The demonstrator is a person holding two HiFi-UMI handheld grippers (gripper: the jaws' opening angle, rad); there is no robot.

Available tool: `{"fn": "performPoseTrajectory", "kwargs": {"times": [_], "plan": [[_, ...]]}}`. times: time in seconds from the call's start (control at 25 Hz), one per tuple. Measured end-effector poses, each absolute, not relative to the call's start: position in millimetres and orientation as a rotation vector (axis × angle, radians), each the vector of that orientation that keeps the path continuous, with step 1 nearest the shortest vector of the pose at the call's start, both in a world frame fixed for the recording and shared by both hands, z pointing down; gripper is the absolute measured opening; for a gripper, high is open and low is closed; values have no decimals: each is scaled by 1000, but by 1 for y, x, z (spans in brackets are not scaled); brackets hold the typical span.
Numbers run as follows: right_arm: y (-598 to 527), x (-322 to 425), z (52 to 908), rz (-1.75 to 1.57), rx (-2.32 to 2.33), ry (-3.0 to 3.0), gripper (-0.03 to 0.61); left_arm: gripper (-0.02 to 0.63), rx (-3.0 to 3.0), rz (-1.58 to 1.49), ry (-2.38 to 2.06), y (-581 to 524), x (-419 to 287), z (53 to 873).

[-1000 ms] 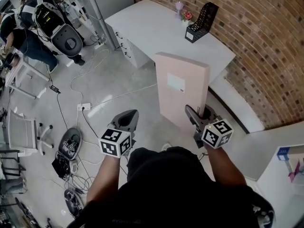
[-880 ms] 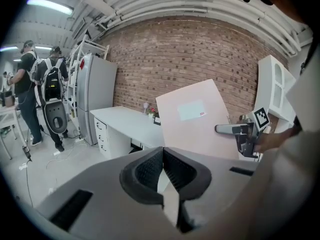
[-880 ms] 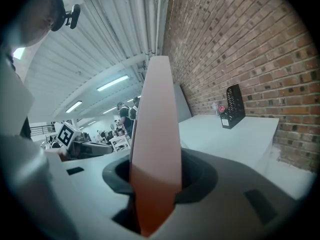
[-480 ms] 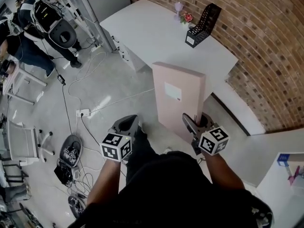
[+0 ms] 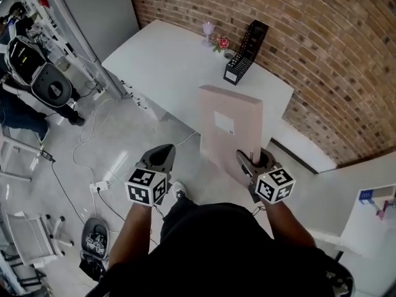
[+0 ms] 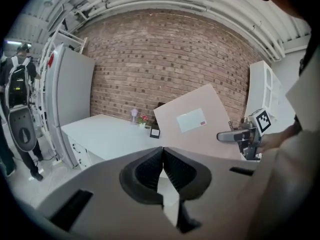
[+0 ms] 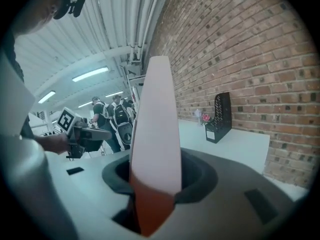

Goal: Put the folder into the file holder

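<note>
A tall pale pink folder [image 5: 230,129] with a white label stands upright in the air, and my right gripper [image 5: 252,161] is shut on its lower right edge. In the right gripper view the folder's edge [image 7: 156,134] fills the gap between the jaws. My left gripper [image 5: 158,159] hangs to the folder's left, shut and holding nothing; its pads [image 6: 150,171] meet. The black mesh file holder [image 5: 245,51] stands on the white table [image 5: 167,60] by the brick wall, beyond the folder. It also shows in the right gripper view, file holder [image 7: 220,118].
A small vase [image 5: 207,28] and pink flowers [image 5: 223,43] stand on the table left of the file holder. People with backpacks [image 5: 31,54] are at far left. Cables and a power strip [image 5: 99,184] lie on the floor. White shelving [image 5: 371,215] is at right.
Both grippers and the folder have travelled toward the table; the table and file holder now sit nearer and more central in the head view. The right grip on the folder is unchanged.
</note>
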State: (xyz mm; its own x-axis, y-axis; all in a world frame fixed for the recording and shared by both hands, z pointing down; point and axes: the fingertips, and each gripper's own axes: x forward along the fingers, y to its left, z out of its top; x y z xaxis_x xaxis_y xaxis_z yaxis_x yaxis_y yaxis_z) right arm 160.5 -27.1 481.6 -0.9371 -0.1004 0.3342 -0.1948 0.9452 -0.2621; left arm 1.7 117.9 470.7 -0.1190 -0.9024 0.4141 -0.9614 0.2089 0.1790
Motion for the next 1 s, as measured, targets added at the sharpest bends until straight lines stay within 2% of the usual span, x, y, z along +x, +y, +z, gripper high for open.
{"fn": "performPoseTrajectory", "kwargs": {"times": [0.2, 0.52, 1.0], "plan": [[-36, 104, 474, 488, 331, -2792, 173, 3, 1804, 204, -2005, 102, -67, 465], [-35, 55, 472, 492, 497, -2768, 173, 3, 1909, 258, -1857, 90, -127, 485], [-65, 40, 472, 496, 626, -2731, 173, 3, 1958, 134, -1749, 62, -151, 499]]}}
